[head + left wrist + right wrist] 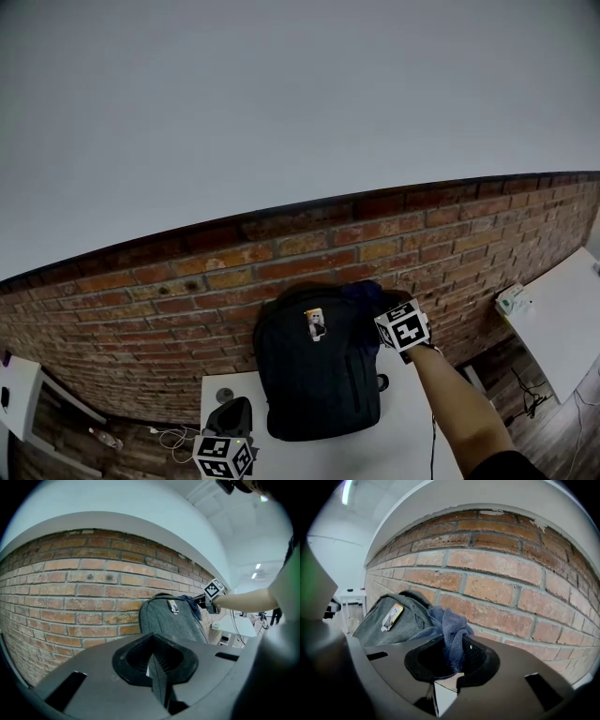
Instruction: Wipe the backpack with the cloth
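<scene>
My right gripper (451,663) was clamped on the blue cloth (451,629) at the upright backpack's (319,375) top right corner. My left gripper (155,670), jaws together and empty, hung low before the backpack.

**Cloth pinched at the backpack's top corner**

The right tongs (452,660) are clamped on a blue-grey terry cloth (451,629), which bunches up out of the dark housing between the jaws. The cloth's loose folds lie against the upper corner of a dark grey fabric backpack (386,626) to the left. A yellow-and-white tag (392,615) sits on the backpack's front. A red brick wall (506,573) rises just behind both. Far off on the left stands a small white surface (352,592).
</scene>
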`<control>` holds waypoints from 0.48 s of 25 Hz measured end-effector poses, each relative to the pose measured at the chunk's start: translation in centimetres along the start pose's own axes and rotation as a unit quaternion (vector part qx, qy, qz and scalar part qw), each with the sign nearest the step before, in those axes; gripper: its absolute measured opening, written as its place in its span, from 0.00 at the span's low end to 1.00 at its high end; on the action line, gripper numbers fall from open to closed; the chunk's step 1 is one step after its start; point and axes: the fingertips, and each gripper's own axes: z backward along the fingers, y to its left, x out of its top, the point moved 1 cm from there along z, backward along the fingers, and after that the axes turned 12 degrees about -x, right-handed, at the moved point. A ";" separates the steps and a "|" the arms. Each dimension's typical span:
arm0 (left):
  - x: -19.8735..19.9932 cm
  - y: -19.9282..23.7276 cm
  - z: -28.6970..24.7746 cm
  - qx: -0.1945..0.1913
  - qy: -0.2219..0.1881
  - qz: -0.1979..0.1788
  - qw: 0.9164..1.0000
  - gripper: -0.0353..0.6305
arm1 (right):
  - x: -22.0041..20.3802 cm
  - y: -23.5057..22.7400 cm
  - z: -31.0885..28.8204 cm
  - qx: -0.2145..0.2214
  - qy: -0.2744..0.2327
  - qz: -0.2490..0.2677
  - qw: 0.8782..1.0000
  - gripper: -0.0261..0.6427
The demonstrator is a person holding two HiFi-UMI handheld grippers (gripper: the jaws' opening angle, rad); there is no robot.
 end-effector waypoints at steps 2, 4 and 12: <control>-0.1 -0.2 -0.1 -0.003 0.001 0.000 1.000 0.04 | -1.2 0.0 0.3 0.001 0.007 -0.002 1.000 0.14; 0.0 -0.4 -0.1 -0.006 0.002 0.001 1.000 0.04 | -2.3 0.0 0.6 0.002 0.012 -0.005 1.000 0.14; -0.1 -0.6 -0.3 -0.010 0.005 -0.004 1.000 0.04 | -5.5 0.8 2.2 0.014 0.023 -0.001 1.000 0.14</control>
